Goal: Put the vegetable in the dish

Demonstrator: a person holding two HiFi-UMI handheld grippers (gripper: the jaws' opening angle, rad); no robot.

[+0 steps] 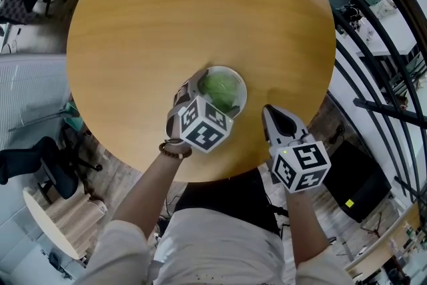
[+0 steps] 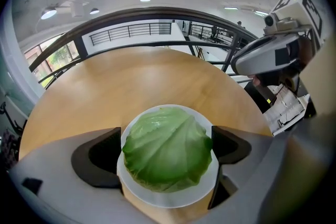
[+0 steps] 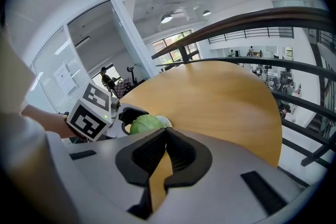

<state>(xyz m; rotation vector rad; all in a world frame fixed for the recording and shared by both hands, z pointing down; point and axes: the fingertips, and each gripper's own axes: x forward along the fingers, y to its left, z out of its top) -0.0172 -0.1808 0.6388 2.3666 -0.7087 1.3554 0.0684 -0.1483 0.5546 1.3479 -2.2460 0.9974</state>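
Green cabbage [image 2: 168, 152] already sits inside the white dish [image 2: 157, 201], and the dish stands on the wooden counter [image 1: 187, 10] toward its 6 o'clock edge, close in front of you. Your left claw [image 2: 167, 139] is spread wide around the cabbage, one pad at 9 o'clock of it and one at 3 o'clock. Both pads seem to touch the leaves, so I judge that the claw has the vegetable in its hold and that the step in hand is the release. To do this well, first make sure the cabbage rests with its full weight on the dish; from the left gripper view it looks seated in the middle, with white rim showing along the near side. Then open the claw a little wider and evenly, so that no pad drags a leaf sideways and tips the dish. Lift straight up, not across the rim, because the lower parts of the jaws are very near the dish wall. Your right claw [image 3: 163, 134] is closed, tips together, with nothing between them; it hovers over the counter edge at about 4 o'clock from the dish, apart from it. You may leave it there, or use it to steady the rim if the dish slides.
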